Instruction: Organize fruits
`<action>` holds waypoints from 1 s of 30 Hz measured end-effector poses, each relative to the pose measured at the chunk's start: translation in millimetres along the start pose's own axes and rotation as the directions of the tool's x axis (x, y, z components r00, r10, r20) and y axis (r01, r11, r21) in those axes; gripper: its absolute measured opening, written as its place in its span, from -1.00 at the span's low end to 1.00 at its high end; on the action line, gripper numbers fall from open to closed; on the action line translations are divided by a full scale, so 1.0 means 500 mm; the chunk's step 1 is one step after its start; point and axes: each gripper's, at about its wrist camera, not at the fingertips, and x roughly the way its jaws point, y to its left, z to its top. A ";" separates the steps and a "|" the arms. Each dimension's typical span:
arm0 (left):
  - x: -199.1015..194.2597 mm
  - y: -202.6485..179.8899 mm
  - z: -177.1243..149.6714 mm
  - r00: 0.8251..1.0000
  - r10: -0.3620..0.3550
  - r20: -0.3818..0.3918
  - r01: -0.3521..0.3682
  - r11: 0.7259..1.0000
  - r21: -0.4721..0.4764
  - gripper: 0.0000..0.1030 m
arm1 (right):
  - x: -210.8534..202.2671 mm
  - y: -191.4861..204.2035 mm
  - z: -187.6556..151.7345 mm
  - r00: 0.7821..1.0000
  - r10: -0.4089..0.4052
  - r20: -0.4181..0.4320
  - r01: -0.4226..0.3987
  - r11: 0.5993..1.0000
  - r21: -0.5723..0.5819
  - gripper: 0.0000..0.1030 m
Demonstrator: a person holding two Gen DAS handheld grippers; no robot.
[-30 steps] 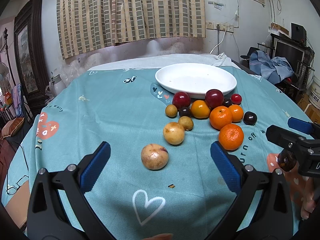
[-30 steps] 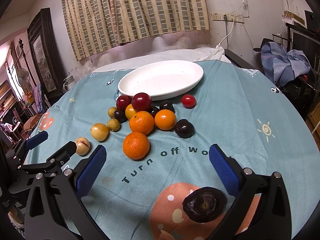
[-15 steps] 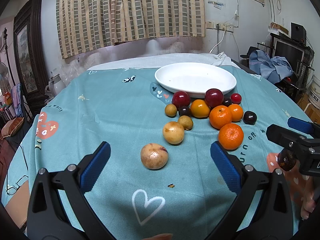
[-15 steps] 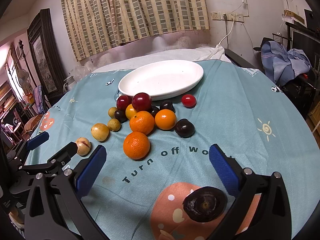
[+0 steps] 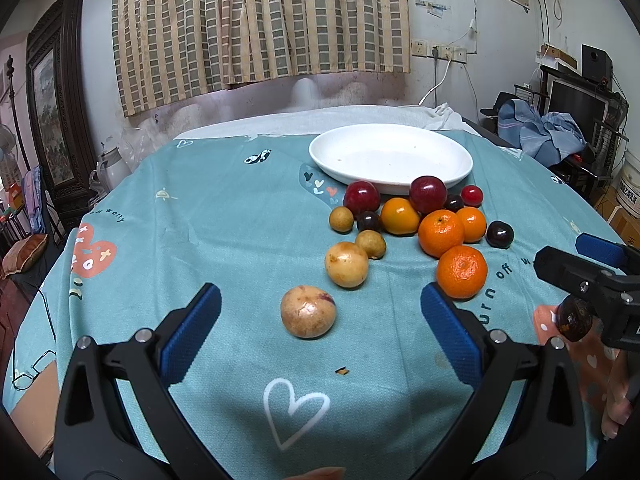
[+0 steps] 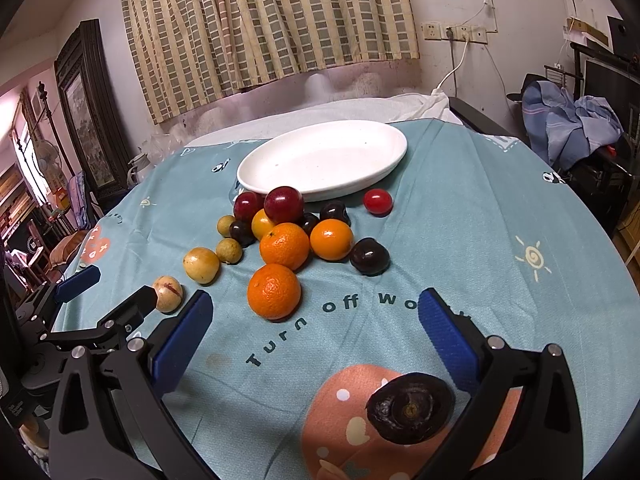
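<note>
A white oval plate (image 5: 390,157) (image 6: 322,159) lies bare on the teal cloth. In front of it sits a cluster of fruit: red plums (image 5: 427,194), oranges (image 5: 461,271) (image 6: 274,291), dark cherries (image 5: 500,234), small yellow-brown fruits (image 5: 346,264). A pale yellow fruit (image 5: 307,311) (image 6: 168,288) lies just ahead of my left gripper (image 5: 320,332), which stands open and holds nothing. My right gripper (image 6: 314,340) is open too, low over the cloth. A dark wrinkled fruit (image 6: 410,408) (image 5: 574,319) rests on the cloth by its right finger.
The table edge curves away at the left and right. A dark cabinet with clothes (image 6: 572,128) stands to the right, a framed picture (image 5: 54,132) to the left, a curtain (image 5: 260,24) behind. A small crumb (image 5: 341,370) lies on the cloth.
</note>
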 end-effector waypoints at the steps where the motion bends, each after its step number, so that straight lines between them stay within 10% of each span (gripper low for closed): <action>1: 0.000 0.000 0.001 1.000 0.000 0.000 0.000 1.000 0.000 0.96 | 0.004 0.004 -0.003 1.000 0.000 0.000 0.000 1.000 0.000 0.97; 30: 0.044 -0.013 -0.024 0.996 -0.012 -0.083 0.012 1.000 0.003 0.96 | 0.000 -0.006 0.003 1.000 -0.003 -0.007 0.003 1.000 0.001 0.97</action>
